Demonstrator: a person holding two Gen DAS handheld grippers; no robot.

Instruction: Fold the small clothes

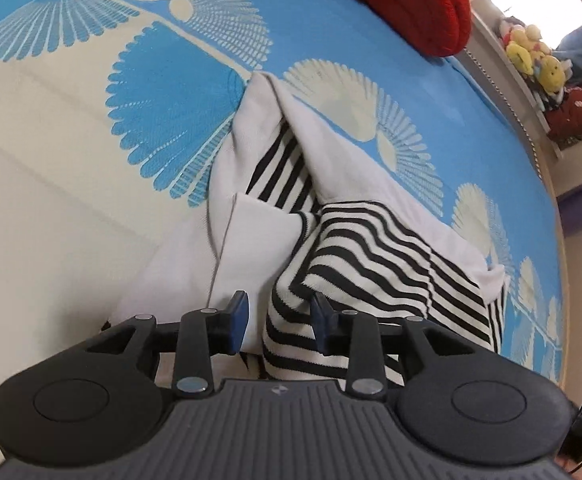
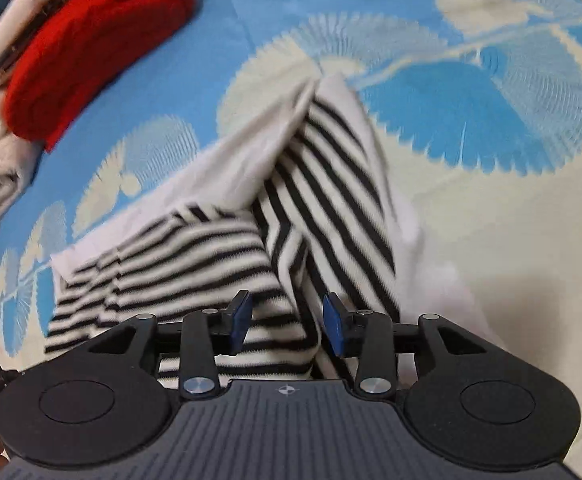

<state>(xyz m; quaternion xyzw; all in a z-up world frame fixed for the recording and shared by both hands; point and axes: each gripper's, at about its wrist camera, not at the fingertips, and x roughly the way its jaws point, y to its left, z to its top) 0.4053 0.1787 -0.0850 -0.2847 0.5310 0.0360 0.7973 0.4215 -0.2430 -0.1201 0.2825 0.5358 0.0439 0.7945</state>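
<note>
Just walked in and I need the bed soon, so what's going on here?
A person with a handheld gripper in each hand is folding a black-and-white striped knit garment with white sleeves on the blue-and-cream patterned bedspread. It lies partly folded. The left gripper and right gripper hover over it, jaws open, holding nothing. A folded red knit garment sits farther back.

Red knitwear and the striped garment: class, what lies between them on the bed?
Only bare blue-and-cream bedspread separates the red knitwear from the striped garment; the right wrist view shows it best.
</note>
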